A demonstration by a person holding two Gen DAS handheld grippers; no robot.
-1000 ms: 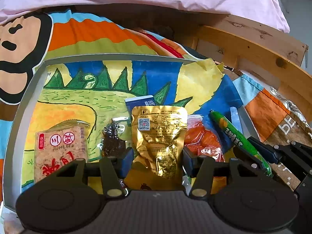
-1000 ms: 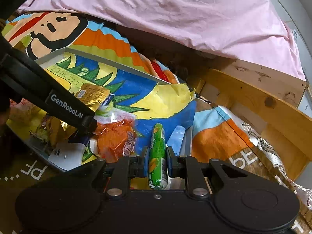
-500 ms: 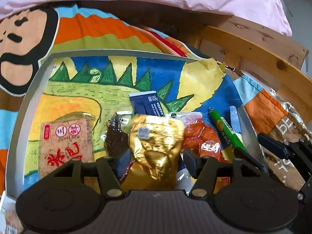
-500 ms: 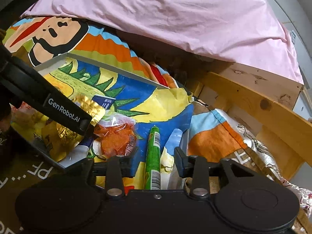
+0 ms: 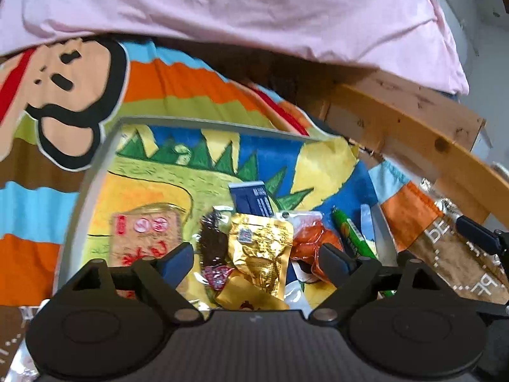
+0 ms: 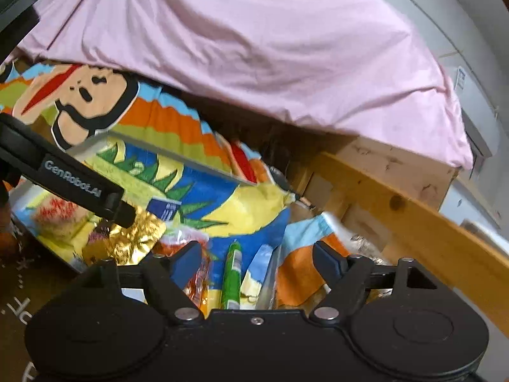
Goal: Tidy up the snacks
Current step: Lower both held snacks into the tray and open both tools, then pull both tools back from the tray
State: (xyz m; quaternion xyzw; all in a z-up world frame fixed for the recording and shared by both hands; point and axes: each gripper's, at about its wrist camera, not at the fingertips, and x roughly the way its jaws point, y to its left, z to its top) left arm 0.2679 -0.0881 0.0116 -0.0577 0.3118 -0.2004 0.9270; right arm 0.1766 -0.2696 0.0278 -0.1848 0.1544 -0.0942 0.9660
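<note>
Grey tray (image 5: 95,172) lined with a dinosaur print; its far half is bare, open room there. Snacks crowd the near edge: one gold pouch (image 5: 262,248), one tan cracker pack (image 5: 143,235) toward the near left corner, one dark packet (image 5: 211,242), one orange packet (image 5: 310,245), one blue packet (image 5: 251,195), one green stick (image 6: 231,273) by the right edge.

Left gripper (image 5: 257,259) tilted down over the gold pouch, jaws opening wide, pads off it. Right gripper (image 6: 257,258) nearly level above the stick, jaws opening, nothing gripped.
</note>
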